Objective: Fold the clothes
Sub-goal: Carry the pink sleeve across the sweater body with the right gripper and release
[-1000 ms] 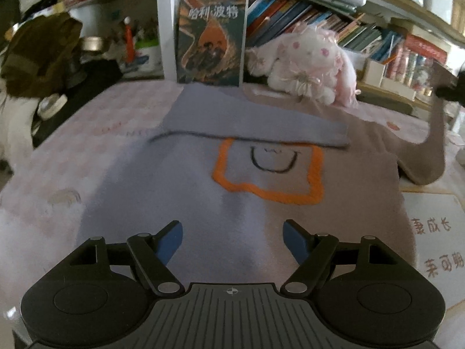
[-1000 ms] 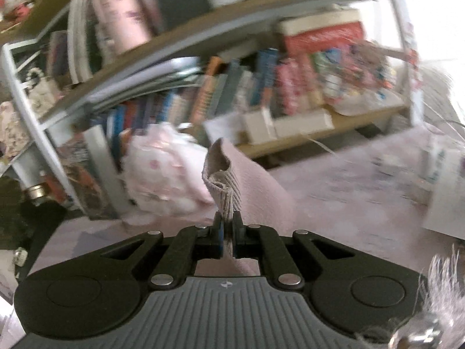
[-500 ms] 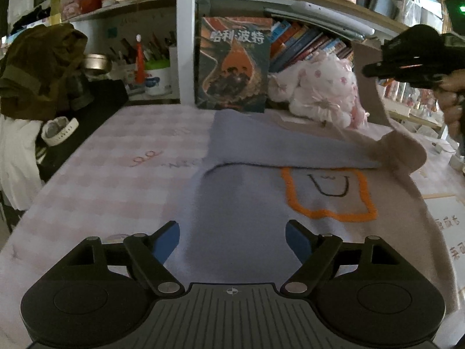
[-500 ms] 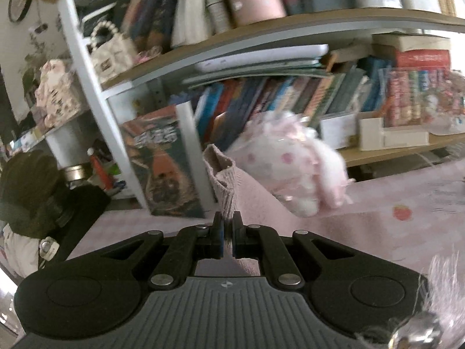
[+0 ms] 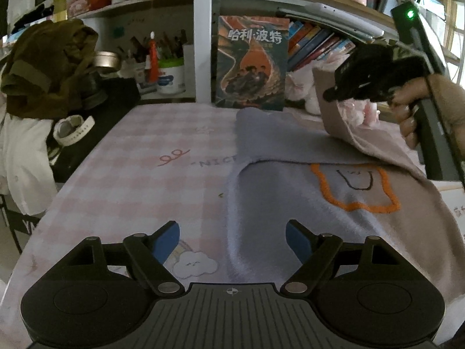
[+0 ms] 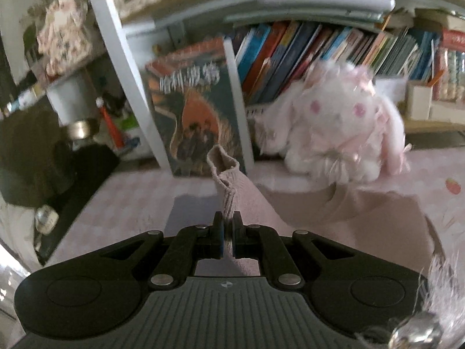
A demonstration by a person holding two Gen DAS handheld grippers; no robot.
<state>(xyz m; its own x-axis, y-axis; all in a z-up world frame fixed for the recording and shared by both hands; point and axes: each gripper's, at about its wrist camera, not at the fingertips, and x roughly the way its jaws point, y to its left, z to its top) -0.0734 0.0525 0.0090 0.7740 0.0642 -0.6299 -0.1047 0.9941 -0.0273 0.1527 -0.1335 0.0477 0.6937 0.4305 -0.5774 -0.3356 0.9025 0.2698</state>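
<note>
A grey-beige sweater (image 5: 334, 221) with an orange outlined patch lies spread on the pink checked table (image 5: 162, 174). One sleeve lies folded across its chest. My left gripper (image 5: 232, 240) hovers open over the sweater's near left edge, holding nothing. My right gripper (image 6: 228, 232) is shut on the ribbed cuff of the other sleeve (image 6: 226, 180). In the left wrist view that gripper (image 5: 331, 94) is held by a hand at the far right, with the sleeve (image 5: 343, 128) lifted above the sweater's right shoulder.
A bookshelf runs along the table's far edge with an upright book (image 5: 251, 64), a white-pink plush rabbit (image 6: 337, 125) and a pen cup (image 5: 171, 72). Dark clothes (image 5: 49, 69) and a shoe (image 5: 74, 129) sit off the table's left side. Printed paper (image 5: 456, 212) lies at right.
The right gripper has carried the pinched sleeve cuff leftward and inward, over the sweater's shoulder. The left gripper has drifted left, staying open.
</note>
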